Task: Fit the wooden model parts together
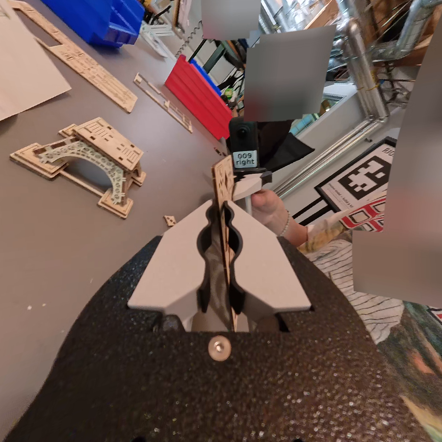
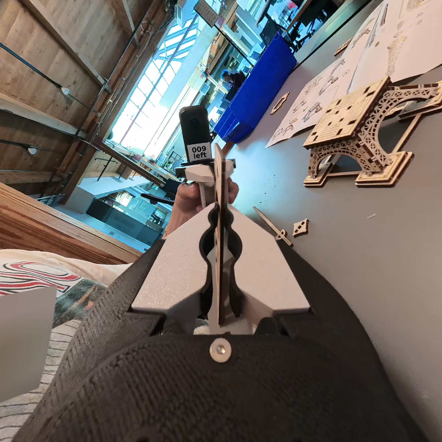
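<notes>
Grippers, yours both, pinch one thin wooden panel (image 1: 223, 184) edge-on: left gripper (image 1: 219, 205) and right gripper (image 2: 219, 208) clamp it from opposite ends. Tower base (image 1: 95, 162) stands nearby on the grey table (image 1: 71, 263).

We are looking at workshop loft: timber ceiling beams (image 2: 47, 59), metal ducting (image 1: 366, 79), blue storage bins (image 1: 100, 19), grey worktable (image 1: 59, 263).
</notes>
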Demonstrator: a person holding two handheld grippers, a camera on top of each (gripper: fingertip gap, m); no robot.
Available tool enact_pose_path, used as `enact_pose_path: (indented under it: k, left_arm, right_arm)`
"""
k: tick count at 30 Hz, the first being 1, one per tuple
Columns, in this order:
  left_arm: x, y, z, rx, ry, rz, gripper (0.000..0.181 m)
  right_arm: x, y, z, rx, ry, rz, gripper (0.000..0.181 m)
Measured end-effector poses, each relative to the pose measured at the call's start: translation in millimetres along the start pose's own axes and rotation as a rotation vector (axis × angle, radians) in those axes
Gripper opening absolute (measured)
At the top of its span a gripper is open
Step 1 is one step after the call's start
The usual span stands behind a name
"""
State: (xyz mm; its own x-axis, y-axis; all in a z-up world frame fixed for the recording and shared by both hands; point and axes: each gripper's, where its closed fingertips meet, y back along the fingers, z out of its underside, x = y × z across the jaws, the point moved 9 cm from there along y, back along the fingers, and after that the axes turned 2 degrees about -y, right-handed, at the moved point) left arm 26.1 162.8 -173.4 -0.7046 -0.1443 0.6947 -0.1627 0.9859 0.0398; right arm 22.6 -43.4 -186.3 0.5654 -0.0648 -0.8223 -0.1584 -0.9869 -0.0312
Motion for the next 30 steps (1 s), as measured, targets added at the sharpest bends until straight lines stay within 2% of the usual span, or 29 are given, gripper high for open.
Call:
enact_pose_path:
  k: [6,8,11,14,17,20,30]
  left_arm:
    - [-2.6,6.4,-1.8,-0.055,-0.075,-0.172,0.015]
    - [-0.2,11.6,-4.8,-0.070,-0.172,-0.274,0.015]
    - [13.5,12.4,-10.3,-0.088,-0.400,-0.415,0.005]
    - [33.1,-1.2,-7.9,-0.166,-0.632,-0.414,0.000]
    - [35.5,-14.5,0.6,-0.333,-0.738,-0.439,0.000]
    - [31.7,-23.2,7.0,-0.428,-0.784,-0.429,0.000]
    - [25.4,-30.9,6.6,-0.561,-0.852,-0.442,0.000]
  right_arm:
    - [4.0,-2.7,1.7,-0.028,-0.009,0.060,0.001]
    - [5.9,-3.4,1.9,-0.035,-0.015,0.089,0.001]
    - [8.2,-5.3,3.2,-0.055,-0.011,0.135,0.002]
    - [9.3,-8.5,5.4,-0.090,0.001,0.167,0.004]
    - [10.2,-10.8,7.3,-0.118,0.013,0.198,0.005]
    - [10.9,-12.0,8.5,-0.138,0.017,0.214,0.006]
    - [13.3,-13.1,9.3,-0.160,0.013,0.251,0.007]
